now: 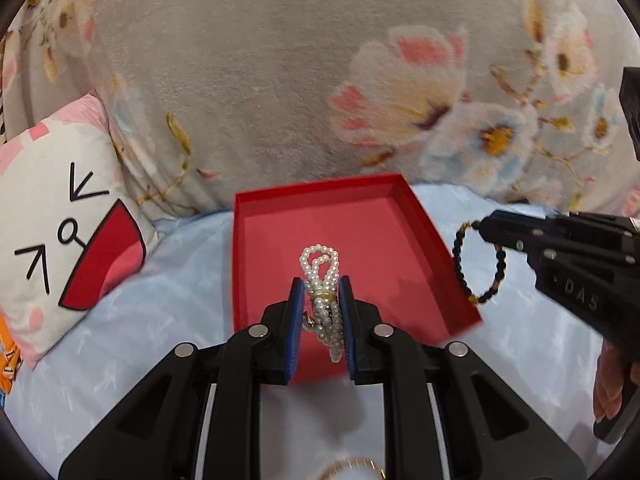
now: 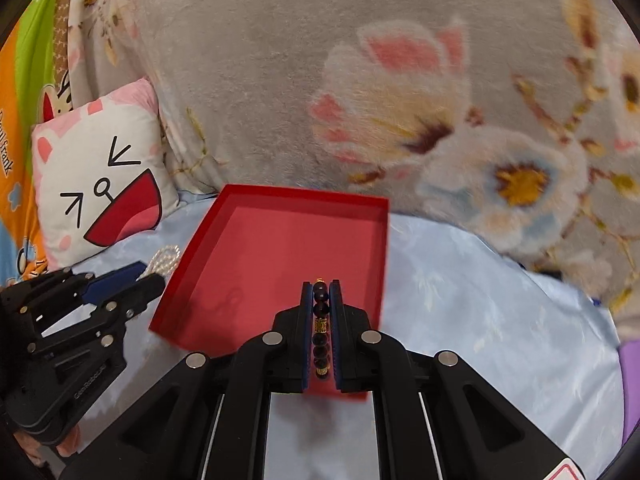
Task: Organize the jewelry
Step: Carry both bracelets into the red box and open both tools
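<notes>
Now the left claw [image 1: 320, 292] grips a bunched pearl strand [image 1: 320, 280], its long axis running along the fingers and its loop poking out past the tips over the red tray [image 1: 360, 188]. Meanwhile the right claw [image 2: 321, 292] is clamped on a dark bead bracelet [image 2: 321, 332], the beads lined up lengthwise between its pads, held above the tray's near edge on the pale blue bed sheet [image 2: 480, 300].

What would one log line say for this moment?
left gripper: shut on pearl strand | right gripper: shut on dark bead bracelet | red tray: empty
</notes>
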Demonstrator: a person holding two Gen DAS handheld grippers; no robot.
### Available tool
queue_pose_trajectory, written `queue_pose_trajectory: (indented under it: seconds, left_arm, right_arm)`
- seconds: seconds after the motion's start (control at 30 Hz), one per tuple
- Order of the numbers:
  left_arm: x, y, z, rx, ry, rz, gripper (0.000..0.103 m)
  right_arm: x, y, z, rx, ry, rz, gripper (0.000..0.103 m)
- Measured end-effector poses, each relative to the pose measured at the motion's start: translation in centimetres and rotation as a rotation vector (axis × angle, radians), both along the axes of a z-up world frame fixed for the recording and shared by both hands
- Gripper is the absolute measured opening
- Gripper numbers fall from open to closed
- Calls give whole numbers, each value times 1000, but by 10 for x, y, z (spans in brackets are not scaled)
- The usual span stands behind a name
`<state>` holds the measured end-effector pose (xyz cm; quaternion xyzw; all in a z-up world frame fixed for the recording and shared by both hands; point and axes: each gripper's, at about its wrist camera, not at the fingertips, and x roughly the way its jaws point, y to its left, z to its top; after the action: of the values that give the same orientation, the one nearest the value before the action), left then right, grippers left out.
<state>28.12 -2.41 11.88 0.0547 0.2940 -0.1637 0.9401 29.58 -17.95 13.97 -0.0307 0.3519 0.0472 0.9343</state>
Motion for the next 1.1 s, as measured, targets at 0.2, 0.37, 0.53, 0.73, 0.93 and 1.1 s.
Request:
queue_pose_trajectory:
  seconds: [0.2,0.37,0.53,0.73,0.93,1.1]
  left_arm:
    - [73,-10,-17,-28,71,38,17]
    - [107,-25,-40,16,107,77,17]
    - [127,-32,-55,23,141,94,18]
    - [126,-28,-58,36,123,145,42]
    - [101,-7,-46,-16,118,160,43]
    - [50,13,-34,-17,96,155,47]
  right_arm:
    - [73,-2,-31,28,81,-8,7]
    - [105,-6,-48,41,119,-18,7]
    - [130,-10,-66,-1,146,-34,8]
    - [120,-21,-63,-23,62,-84,30]
    - [67,-36,-49,32,44,-59,30]
    - [1,-47,-42,57,47,-35,30]
